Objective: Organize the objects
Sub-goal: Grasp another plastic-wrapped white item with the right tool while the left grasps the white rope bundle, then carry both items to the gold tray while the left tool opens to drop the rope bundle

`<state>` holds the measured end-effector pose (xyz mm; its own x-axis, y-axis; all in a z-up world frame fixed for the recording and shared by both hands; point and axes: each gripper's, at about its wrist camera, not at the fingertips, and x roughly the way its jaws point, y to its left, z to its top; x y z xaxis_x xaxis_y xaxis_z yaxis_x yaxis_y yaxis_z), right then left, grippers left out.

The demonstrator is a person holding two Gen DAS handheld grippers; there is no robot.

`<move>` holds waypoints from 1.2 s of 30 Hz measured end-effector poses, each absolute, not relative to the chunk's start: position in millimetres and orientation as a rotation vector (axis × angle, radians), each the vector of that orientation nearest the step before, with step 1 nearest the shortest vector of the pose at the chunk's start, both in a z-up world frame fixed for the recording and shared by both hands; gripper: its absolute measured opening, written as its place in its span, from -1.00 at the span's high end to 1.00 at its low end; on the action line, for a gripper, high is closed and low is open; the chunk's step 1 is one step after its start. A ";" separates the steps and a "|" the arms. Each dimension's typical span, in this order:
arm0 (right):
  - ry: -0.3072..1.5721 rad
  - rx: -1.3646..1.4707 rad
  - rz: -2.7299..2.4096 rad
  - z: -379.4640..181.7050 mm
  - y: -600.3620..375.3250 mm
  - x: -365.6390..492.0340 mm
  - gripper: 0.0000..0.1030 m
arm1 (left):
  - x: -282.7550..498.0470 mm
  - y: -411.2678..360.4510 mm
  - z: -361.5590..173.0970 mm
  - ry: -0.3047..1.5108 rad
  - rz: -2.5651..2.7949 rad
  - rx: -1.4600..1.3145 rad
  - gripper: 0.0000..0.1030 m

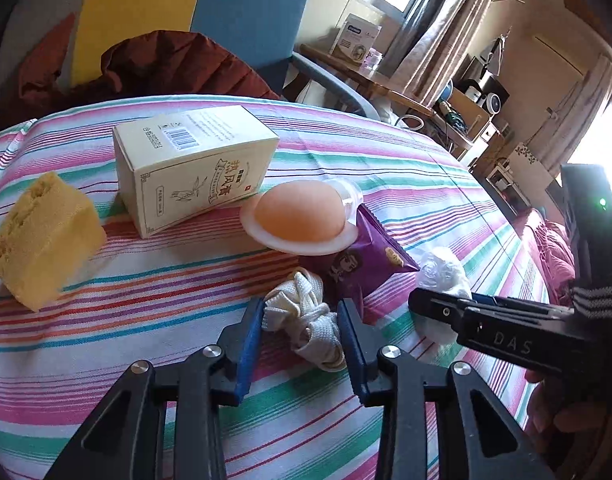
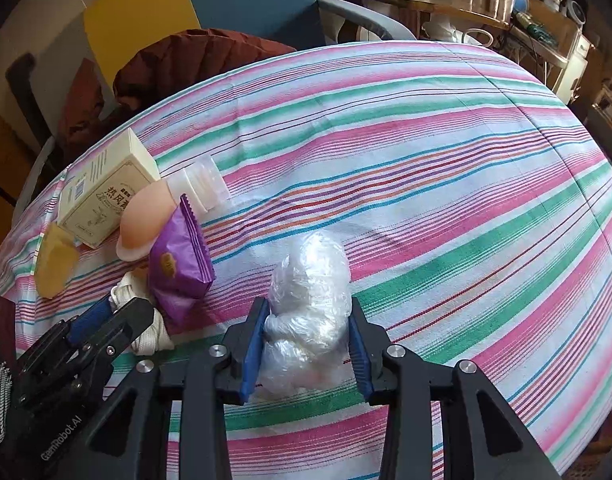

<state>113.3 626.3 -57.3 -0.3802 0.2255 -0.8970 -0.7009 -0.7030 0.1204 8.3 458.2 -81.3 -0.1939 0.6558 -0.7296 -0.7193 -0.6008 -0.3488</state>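
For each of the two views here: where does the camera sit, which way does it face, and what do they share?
Left wrist: on the left gripper, looking down its fingers at the white cord bundle between its pads; the right gripper and a hand show at right.
Right wrist: on the right gripper, looking down at the plastic-wrapped bundle it clamps; the left gripper shows at lower left.
Shared: purple packet, cream box, striped cloth.

Beyond the striped cloth [image 2: 425, 152] covering my surface, I see a blue chair [image 1: 250, 20] with a rust-brown jacket [image 1: 178, 64] bunched on its seat. Just left of that chair stands a yellow panel [image 1: 138, 4]. To the chair's right runs a wooden shelf [image 2: 421, 0] carrying a printed carton [image 1: 355, 42], with beige curtains [image 1: 437, 40] hanging behind the shelf.
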 end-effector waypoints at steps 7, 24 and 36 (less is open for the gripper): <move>0.778 -1.197 2.148 -53.4 632.1 121.2 0.28 | 2.4 410.9 -81.3 -0.038 1.944 -1.128 0.32; 0.584 -1.105 2.680 -20.8 536.7 95.4 0.29 | 21.0 339.8 -86.6 -0.179 1.892 -1.139 0.38; 0.404 -1.239 2.743 -43.0 503.3 84.3 0.29 | 28.2 266.2 -74.0 -0.203 1.963 -1.162 0.38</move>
